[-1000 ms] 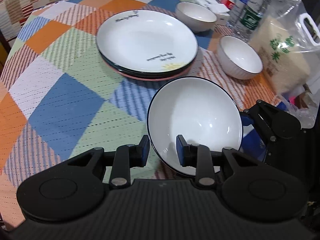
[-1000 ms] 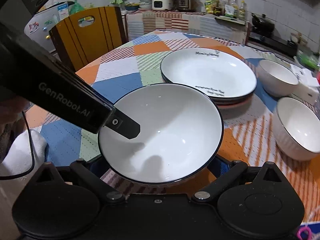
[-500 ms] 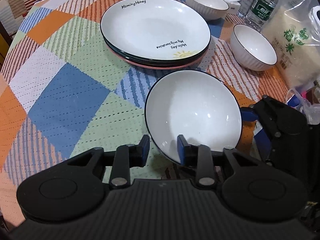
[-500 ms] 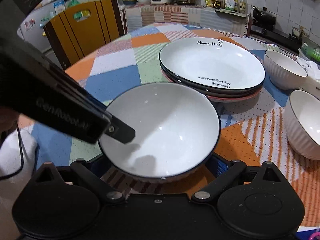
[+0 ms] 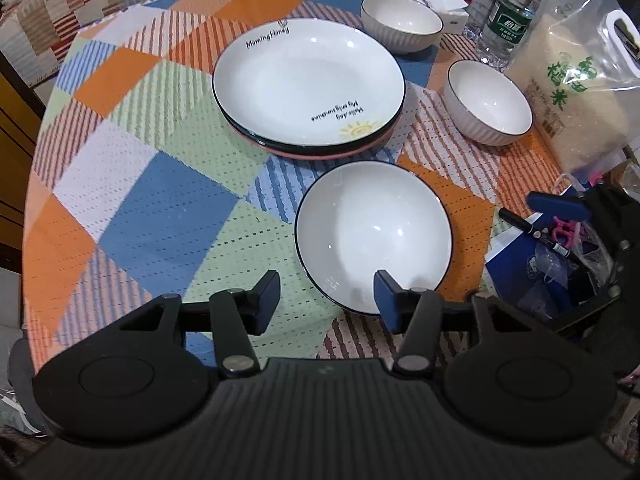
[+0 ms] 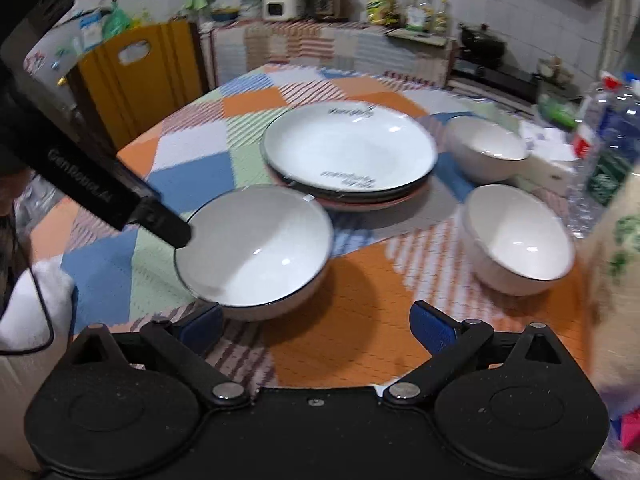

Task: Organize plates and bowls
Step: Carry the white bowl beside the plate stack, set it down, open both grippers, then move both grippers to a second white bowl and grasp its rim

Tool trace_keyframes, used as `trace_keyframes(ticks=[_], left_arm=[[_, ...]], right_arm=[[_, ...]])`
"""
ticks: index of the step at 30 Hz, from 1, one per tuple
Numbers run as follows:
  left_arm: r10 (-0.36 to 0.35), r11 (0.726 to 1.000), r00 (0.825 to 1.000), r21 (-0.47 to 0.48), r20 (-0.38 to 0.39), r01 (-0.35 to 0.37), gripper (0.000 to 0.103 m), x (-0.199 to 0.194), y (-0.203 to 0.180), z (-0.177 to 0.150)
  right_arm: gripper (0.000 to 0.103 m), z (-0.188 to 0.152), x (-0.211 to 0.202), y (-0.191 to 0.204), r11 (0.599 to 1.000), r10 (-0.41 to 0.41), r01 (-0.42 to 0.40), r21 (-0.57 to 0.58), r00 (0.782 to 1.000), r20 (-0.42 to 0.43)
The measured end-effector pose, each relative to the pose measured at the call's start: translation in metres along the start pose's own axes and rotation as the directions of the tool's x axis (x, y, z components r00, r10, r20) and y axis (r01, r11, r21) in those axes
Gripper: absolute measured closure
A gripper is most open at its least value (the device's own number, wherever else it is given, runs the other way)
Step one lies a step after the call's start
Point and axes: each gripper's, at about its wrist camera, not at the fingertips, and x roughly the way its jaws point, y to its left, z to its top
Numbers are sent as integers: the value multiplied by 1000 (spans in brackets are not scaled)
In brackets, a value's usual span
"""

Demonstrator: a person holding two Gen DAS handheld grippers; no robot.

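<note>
1. Just ahead of the left gripper and slightly to its right sits the wide white bowl on the desk; its near rim lies beside the right fingertip, and contact there cannot be told.
2. The bowl is round, so no long axis matters; what counts is that its rim runs across the line of the left jaws, not between them.
3. Beyond the bowl, farther from the jaws, stands the plate stack, the likely resting place for flat ware; 2 small ribbed bowls lie off to the right.
4. The left jaws stand spread wide and hold nothing.
5. From the right gripper, the same bowl lies ahead and to the left, its base just past the left fingertip.
6. The right jaws are also spread wide and empty.
7. Judging by nearness, either gripper could take the bowl; the left one looks marginally closer to the rim.
</note>
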Motion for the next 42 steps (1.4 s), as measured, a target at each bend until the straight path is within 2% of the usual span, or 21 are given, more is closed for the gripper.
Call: trace_keyframes(ticks=[2,5,8,14,18,23,26,29,33,36,40,42], left_arm=[[1,1000,1000,13,5,-1,49,-8,-2,3],[-3,999,1000,40,14,3,47,-19,-9,11],[6,1000,1000,26,27,-7,46,-26,-12,22],[11,1000,999,26,31,-12,40,-33,-25,45],[-35,999,999,4,6,35,40,-30,-35,61],[-1,999,1000,48,-1,1,40,-15,-62,77],[-4,998,1000,56,-6,4,40,-1,-77,84],[-22,999,1000,47,18,21,40,15,-87,93],[-59,998,997,21,51,58,40,35,-93,105],[-126,992,990,3,58,127,40,52,-98,117],[-154,987,987,-30,45,155,40,79,-102,130],[-143,989,989,-33,47,145,42,92,-105,135]], right_arm=[[2,2,-10,-10,999,-5,5,50,1000,11],[2,8,-22,-29,987,38,-41,155,999,21],[2,14,-33,-42,973,37,-49,227,998,57],[3,21,-45,-58,968,-37,7,249,993,113],[3,24,-46,-69,974,-86,50,221,984,156],[3,26,-32,-81,980,-152,133,146,979,132],[3,22,-18,-83,979,-199,192,73,974,104],[3,18,-1,-85,974,-223,220,50,972,68],[3,14,19,-94,968,-220,213,130,975,39],[6,13,33,-100,963,-209,201,182,978,26],[6,11,53,-109,948,-222,216,232,975,1],[6,10,61,-117,938,-220,216,272,975,-16]])
